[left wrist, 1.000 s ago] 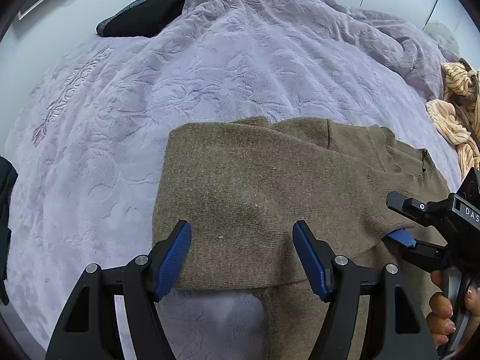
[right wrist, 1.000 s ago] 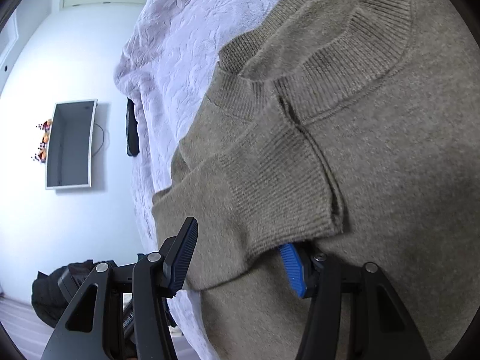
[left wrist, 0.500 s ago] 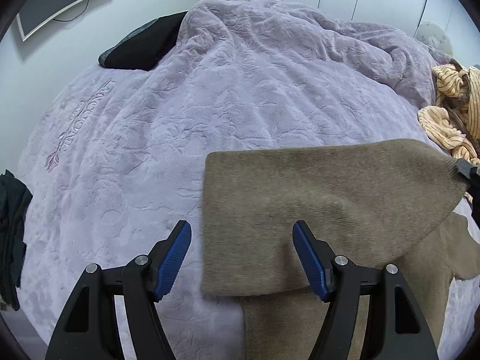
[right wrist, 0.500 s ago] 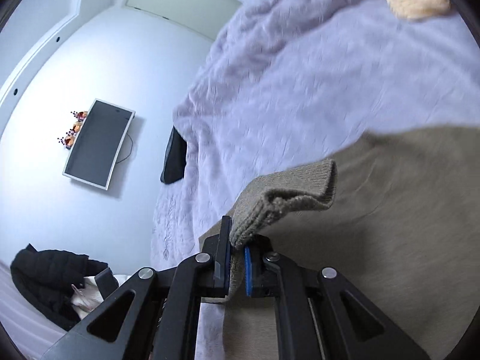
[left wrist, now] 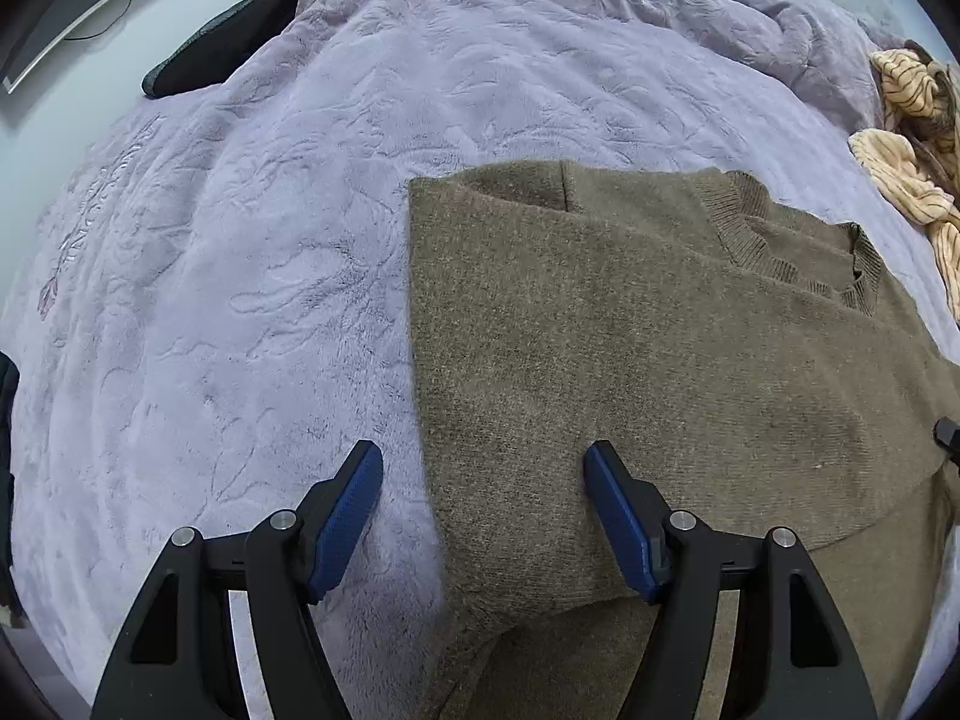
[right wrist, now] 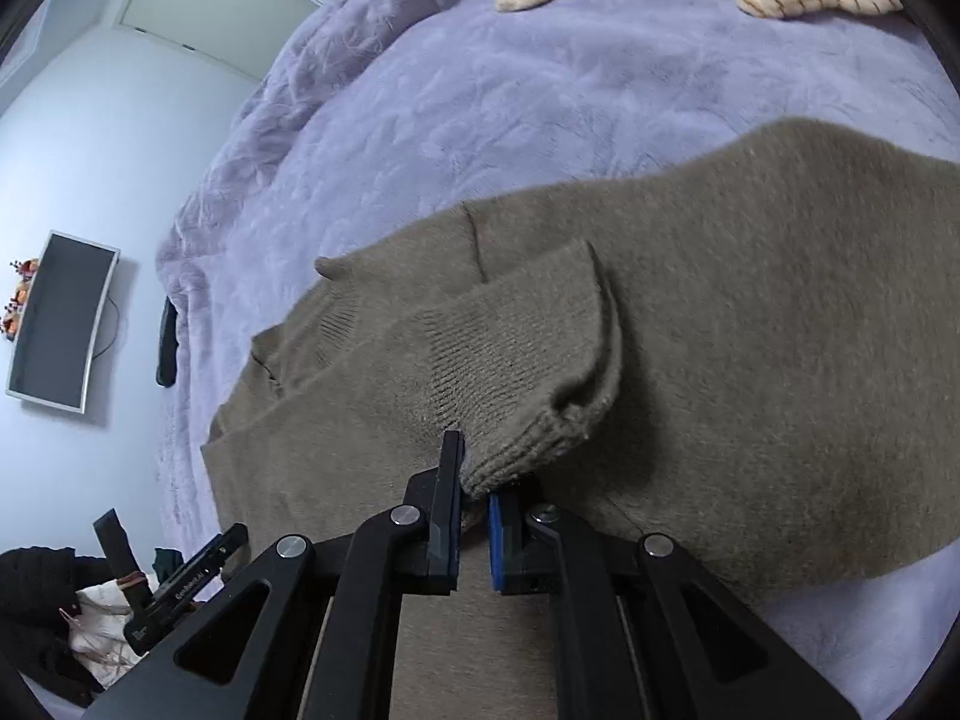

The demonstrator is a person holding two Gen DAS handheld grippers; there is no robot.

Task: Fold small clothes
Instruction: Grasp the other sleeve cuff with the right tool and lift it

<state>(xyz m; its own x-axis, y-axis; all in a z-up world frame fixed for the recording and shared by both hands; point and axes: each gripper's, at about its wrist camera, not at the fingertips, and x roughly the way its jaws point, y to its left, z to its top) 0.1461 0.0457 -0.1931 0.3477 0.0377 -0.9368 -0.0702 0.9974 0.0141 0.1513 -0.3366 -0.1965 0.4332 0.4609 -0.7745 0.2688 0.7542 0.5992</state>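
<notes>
The olive-brown knit sweater is lying on the lilac plush blanket, filling the centre and the 3 to 6 o'clock part of the left wrist view, its straight folded edge running from 12 toward 6 o'clock. Its ribbed neckline is sitting toward 2 o'clock, with a sleeve layer folded across the body.

In the right wrist view the sweater is spreading from centre toward 3 o'clock, and its ribbed cuff is bunching up at centre. The right gripper is pinching that cuff, jaws nearly together with knit between the pads.

The left gripper is hovering at 6 o'clock with its jaws spread wide, gripping nothing; the left blue pad is over blanket, the right one over sweater, so the folded edge is passing between them.

A striped peach garment is lying crumpled at 2 o'clock on the blanket, apart from the sweater. A dark cushion is resting at 11 o'clock, and a wall-mounted screen is showing at 9 o'clock in the right view.
</notes>
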